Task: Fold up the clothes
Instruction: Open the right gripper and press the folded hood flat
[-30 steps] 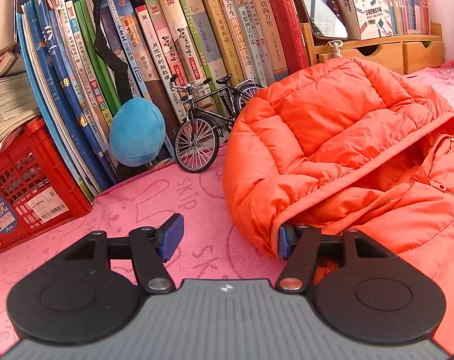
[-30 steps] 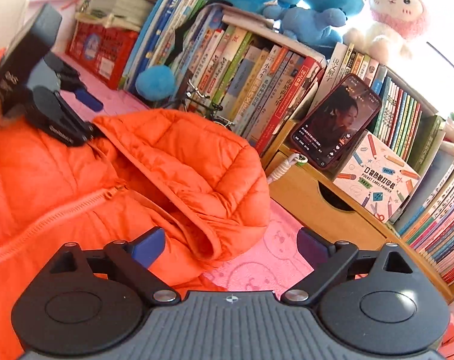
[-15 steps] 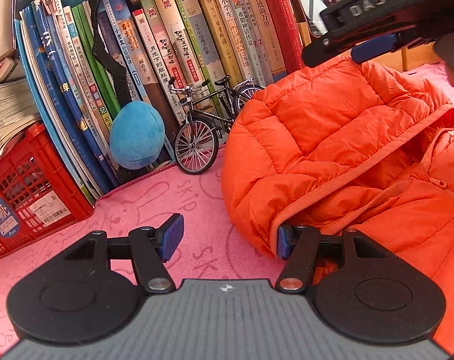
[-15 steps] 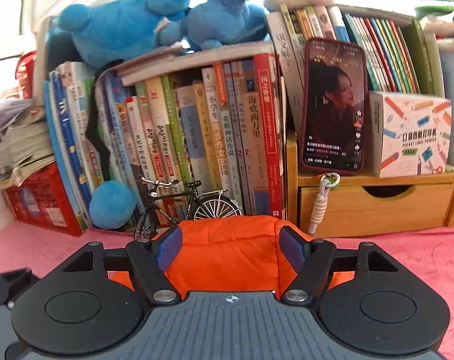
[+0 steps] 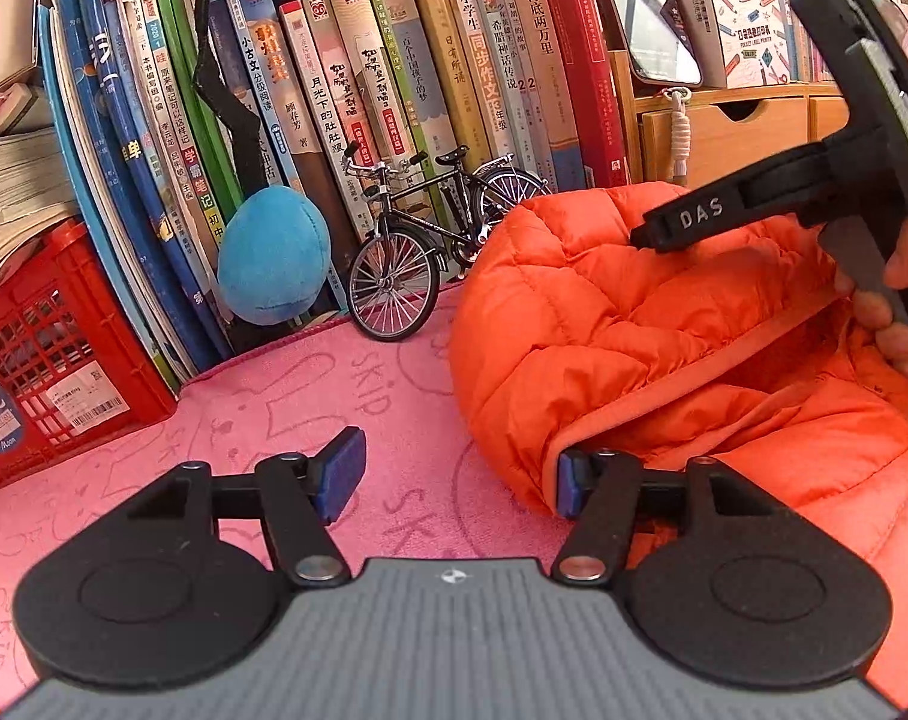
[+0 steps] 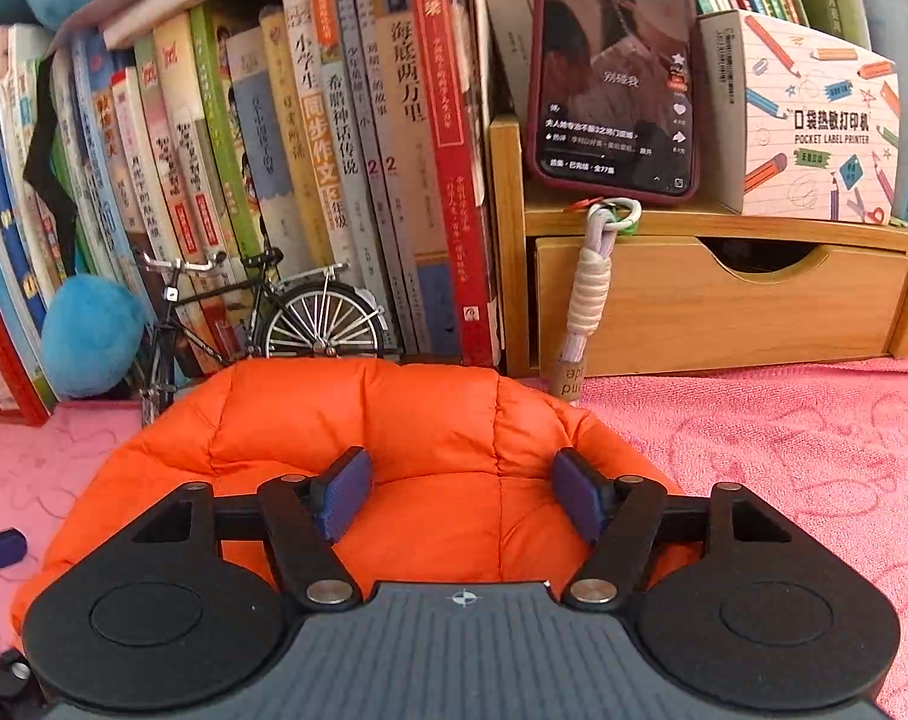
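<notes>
An orange puffer jacket (image 5: 634, 312) lies on the pink mat (image 5: 310, 396) with its hood toward the books. My left gripper (image 5: 454, 480) stands open low over the mat at the hood's left side. Its right pad touches the hood's rim and its left pad is over bare mat. My right gripper (image 6: 461, 495) hovers over the crown of the hood (image 6: 394, 420), jaws partly apart with puffy fabric between the pads and no clear pinch. In the left wrist view a hand (image 5: 892, 300) holds that gripper, its black finger (image 5: 694, 219) resting on the hood's top.
A row of upright books (image 5: 394, 90) lines the back, with a model bicycle (image 5: 430, 252) and a blue plush (image 5: 271, 258) in front. A red crate (image 5: 52, 360) stands at the left. A wooden drawer unit (image 6: 724, 312) carries a phone (image 6: 616, 60) at the right.
My right gripper rolled level, swung in from the right and came down over the hood, its jaws narrower than before. The left gripper and the jacket stayed put.
</notes>
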`<state>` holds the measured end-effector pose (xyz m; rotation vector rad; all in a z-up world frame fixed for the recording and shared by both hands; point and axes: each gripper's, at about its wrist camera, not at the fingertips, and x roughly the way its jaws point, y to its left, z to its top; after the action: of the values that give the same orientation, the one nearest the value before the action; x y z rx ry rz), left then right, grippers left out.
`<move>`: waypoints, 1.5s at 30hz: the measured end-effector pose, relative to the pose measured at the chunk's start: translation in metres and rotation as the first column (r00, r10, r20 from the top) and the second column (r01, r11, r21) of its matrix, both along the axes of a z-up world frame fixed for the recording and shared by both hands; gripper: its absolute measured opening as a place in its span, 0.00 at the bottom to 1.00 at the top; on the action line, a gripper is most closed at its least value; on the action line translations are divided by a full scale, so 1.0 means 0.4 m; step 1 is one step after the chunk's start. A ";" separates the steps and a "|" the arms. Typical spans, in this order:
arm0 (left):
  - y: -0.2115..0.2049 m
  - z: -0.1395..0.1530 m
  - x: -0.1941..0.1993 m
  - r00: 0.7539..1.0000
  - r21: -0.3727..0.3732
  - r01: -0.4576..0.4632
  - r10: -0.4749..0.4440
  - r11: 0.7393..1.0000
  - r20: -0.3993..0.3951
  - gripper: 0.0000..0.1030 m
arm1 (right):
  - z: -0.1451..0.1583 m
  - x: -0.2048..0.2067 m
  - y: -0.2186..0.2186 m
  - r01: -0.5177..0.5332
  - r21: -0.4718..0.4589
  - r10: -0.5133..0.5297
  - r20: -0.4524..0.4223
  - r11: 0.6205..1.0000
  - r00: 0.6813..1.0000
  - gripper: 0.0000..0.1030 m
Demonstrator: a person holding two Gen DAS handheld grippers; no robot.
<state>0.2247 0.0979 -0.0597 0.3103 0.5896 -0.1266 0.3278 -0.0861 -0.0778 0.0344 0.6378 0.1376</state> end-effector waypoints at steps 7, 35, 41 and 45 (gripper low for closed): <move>-0.005 0.000 -0.002 1.000 0.019 -0.017 0.017 1.000 0.009 0.65 | -0.010 0.021 0.073 -0.018 -0.177 0.014 -0.027 0.984 1.000 0.81; -0.028 0.124 -0.189 0.944 0.138 0.330 -0.329 0.934 -0.030 0.98 | -0.013 -0.204 -0.058 -0.117 -0.107 0.112 -0.047 0.987 0.993 0.95; 0.005 0.116 -0.253 0.980 0.118 0.186 -0.192 0.975 0.048 0.99 | -0.019 -0.201 -0.063 -0.117 -0.094 0.112 -0.055 0.989 0.992 0.96; 0.053 0.165 -0.167 0.998 -0.244 0.002 0.013 0.970 0.061 0.99 | -0.021 -0.200 -0.063 -0.117 -0.094 0.112 -0.056 0.989 0.992 0.96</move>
<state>0.1579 0.1190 0.0064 0.0732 0.5073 -0.1821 0.2476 -0.1113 -0.0864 -0.0929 0.6963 0.2170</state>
